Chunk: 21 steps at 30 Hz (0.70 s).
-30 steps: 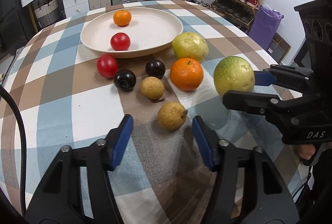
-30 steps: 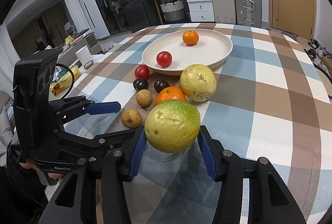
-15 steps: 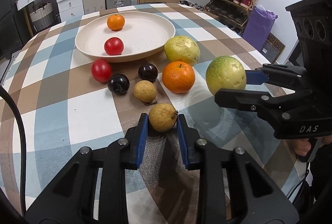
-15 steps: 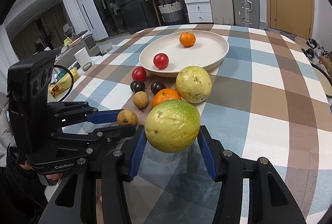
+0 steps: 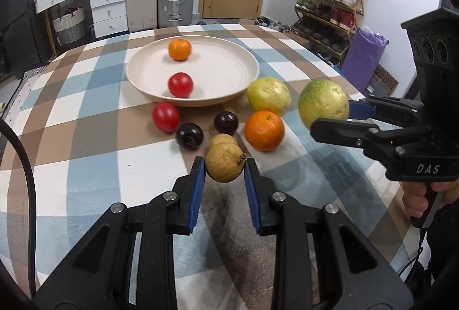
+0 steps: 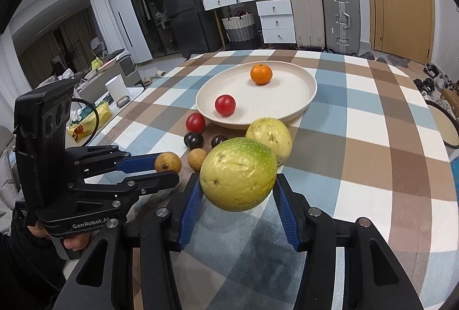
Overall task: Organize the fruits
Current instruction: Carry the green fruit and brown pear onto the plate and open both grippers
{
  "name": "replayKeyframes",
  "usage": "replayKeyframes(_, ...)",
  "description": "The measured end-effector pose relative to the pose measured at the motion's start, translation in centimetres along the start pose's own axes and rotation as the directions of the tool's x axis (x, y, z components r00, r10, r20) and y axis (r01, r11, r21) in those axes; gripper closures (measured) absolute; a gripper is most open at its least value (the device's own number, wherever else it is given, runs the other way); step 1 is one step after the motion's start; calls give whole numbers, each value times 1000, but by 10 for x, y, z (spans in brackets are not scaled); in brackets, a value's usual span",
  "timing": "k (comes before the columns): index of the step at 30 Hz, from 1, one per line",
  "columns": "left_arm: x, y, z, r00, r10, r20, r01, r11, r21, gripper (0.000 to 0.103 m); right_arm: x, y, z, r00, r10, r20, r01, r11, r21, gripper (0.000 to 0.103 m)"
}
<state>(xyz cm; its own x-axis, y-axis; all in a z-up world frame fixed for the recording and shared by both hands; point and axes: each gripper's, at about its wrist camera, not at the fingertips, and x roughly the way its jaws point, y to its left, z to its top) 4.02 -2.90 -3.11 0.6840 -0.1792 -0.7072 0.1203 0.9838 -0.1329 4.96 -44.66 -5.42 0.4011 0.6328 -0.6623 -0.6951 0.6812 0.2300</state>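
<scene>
Honestly both are loaded: left gripper [image 5: 224,166] pinches the brown fruit [image 5: 225,162]; right gripper [image 6: 236,189] clamps the green fruit [image 6: 238,173]. Round skins could slip out near the plate [image 5: 229,91]; a drop would scatter the plums [image 5: 189,135].

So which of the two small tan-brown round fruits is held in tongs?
The nearer small tan-brown round fruit, clamped between the left tongs; the other tan-brown fruit sits on the table behind it.

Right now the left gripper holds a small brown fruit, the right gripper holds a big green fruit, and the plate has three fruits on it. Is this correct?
Not fully. The plate holds two fruits, not three: a small orange and a red tomato, as the right wrist view shows. The left gripper does hold the small brown fruit, and the right gripper the big green fruit.
</scene>
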Motion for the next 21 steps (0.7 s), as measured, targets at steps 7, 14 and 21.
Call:
replayKeyframes(7,-3,14,9,999,29,25,-28,999,-37,78,1,0,12,1000,0,15,0,1000,-8,52)
replayKeyframes(14,-6,21,22,998,51,48,-49,998,-45,78,3,-1,25,1000,5,22,-4,1000,-9,52)
replayKeyframes(21,-3,26,39,995,70,72,-66,996,-55,78,1,-3,38,999,2,51,-1,1000,-16,52)
